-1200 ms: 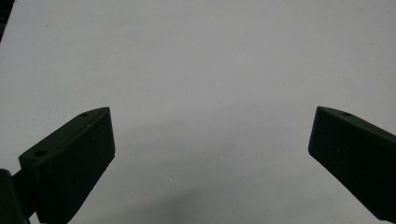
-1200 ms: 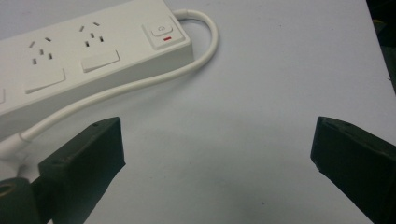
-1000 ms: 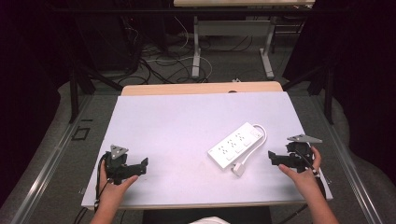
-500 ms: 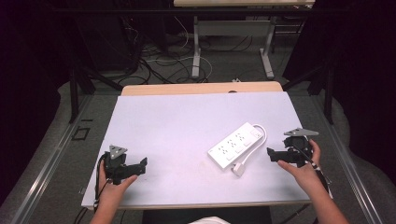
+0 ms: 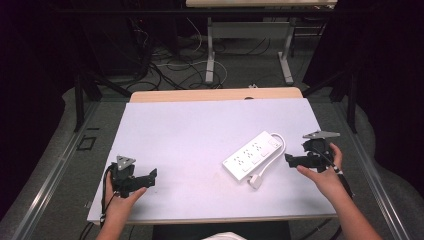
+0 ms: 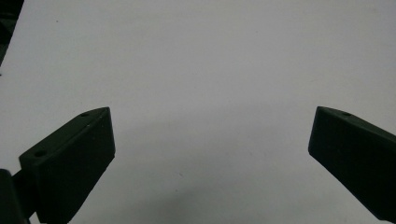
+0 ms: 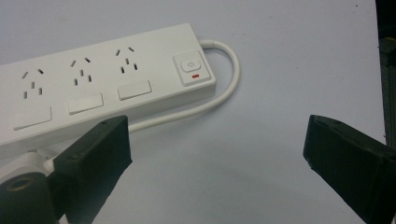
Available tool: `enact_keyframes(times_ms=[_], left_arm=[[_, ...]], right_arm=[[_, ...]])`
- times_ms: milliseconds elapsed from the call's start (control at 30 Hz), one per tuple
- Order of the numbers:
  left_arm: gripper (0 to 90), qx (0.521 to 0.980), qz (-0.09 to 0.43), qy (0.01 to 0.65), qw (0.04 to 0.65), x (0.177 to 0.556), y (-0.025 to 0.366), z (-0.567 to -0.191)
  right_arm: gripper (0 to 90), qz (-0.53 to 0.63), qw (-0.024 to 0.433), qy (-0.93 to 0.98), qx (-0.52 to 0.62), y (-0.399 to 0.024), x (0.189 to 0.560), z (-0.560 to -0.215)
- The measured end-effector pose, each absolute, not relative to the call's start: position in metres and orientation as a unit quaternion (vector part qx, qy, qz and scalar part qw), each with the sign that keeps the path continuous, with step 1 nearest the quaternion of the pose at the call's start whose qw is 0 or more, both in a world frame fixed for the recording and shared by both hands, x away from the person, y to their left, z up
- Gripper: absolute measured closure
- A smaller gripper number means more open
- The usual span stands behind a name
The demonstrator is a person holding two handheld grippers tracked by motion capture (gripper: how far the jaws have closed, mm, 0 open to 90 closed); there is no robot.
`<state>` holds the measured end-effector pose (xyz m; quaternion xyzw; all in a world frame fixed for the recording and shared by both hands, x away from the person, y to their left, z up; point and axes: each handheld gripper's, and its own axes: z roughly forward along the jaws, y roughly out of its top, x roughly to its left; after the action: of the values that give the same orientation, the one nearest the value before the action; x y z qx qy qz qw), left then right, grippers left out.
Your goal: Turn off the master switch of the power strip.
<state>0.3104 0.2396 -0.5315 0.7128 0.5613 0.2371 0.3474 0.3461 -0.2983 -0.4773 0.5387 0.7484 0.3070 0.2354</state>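
Note:
A white power strip (image 5: 252,154) lies slanted on the white table (image 5: 200,130), right of centre, with its cord (image 5: 277,150) looped round its far end and its plug (image 5: 255,181) at the near end. The right gripper view shows the strip (image 7: 93,93), its switch (image 7: 190,68) and the cord (image 7: 224,88) close ahead. My right gripper (image 5: 291,159) hovers just right of the strip, open and holding nothing; its own view shows it as right gripper (image 7: 215,144). My left gripper (image 5: 150,176) stands open near the front left, over bare table, seen from its own camera as left gripper (image 6: 210,135).
A wooden strip (image 5: 215,95) edges the table's far side. Beyond it the floor carries cables (image 5: 175,65) and the metal legs of another desk (image 5: 250,40). Dark frame bars (image 5: 80,95) stand at both sides of the table.
My right gripper has moved a little forward and left, closer to the power strip's cord end. The left gripper has stayed in place.

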Motion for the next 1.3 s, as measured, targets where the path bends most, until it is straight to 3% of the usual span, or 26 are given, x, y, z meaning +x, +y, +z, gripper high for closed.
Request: enact_keyframes(times_ms=[300,833,1300], left_arm=[[0.5,0.712,0.239,0.562,0.348,0.311,0.24,-0.531],[0.5,0.712,0.234,0.564,0.346,0.311,0.241,-0.533],[0.6,0.716,0.232,0.564,0.341,0.312,0.241,-0.532]], right_arm=[[7.6,0.3,0.231,0.755,0.535,-0.292,0.358,-0.474],[16.5,0.297,0.232,0.756,0.535,-0.285,0.375,-0.466],[33.4,0.294,0.242,0.75,0.541,-0.284,0.388,-0.465]])
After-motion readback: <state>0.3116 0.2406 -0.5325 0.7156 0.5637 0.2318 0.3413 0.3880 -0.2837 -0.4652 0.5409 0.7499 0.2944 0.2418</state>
